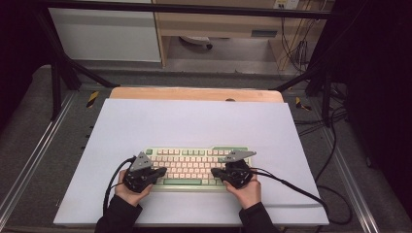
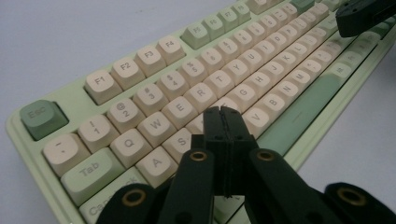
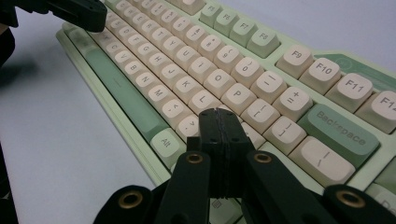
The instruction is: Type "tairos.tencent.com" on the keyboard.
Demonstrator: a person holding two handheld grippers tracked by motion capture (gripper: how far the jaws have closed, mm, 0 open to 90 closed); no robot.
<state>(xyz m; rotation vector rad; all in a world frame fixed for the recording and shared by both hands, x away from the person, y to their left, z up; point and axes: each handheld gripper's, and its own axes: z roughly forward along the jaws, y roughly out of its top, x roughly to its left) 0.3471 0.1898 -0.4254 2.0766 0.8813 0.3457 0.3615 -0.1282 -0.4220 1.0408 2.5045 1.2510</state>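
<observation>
A pale green keyboard [image 1: 194,167] with cream and green keys lies on the white sheet, near the front of the table. My left gripper [image 1: 163,173] hovers over its left half, jaws shut with nothing between them; in the left gripper view the closed tips [image 2: 222,112] sit above the home row of the keyboard [image 2: 154,88], near the D and F keys. My right gripper [image 1: 214,173] is over the right half, also shut and empty. Its tips [image 3: 219,114] hang near the keys right of L on the keyboard [image 3: 261,84].
A white sheet [image 1: 194,121] covers most of the wooden tabletop [image 1: 194,93]. Black cables [image 1: 291,187] trail from both grippers over the sheet's front part. Dark frame bars [image 1: 63,68] and more cables stand around the table.
</observation>
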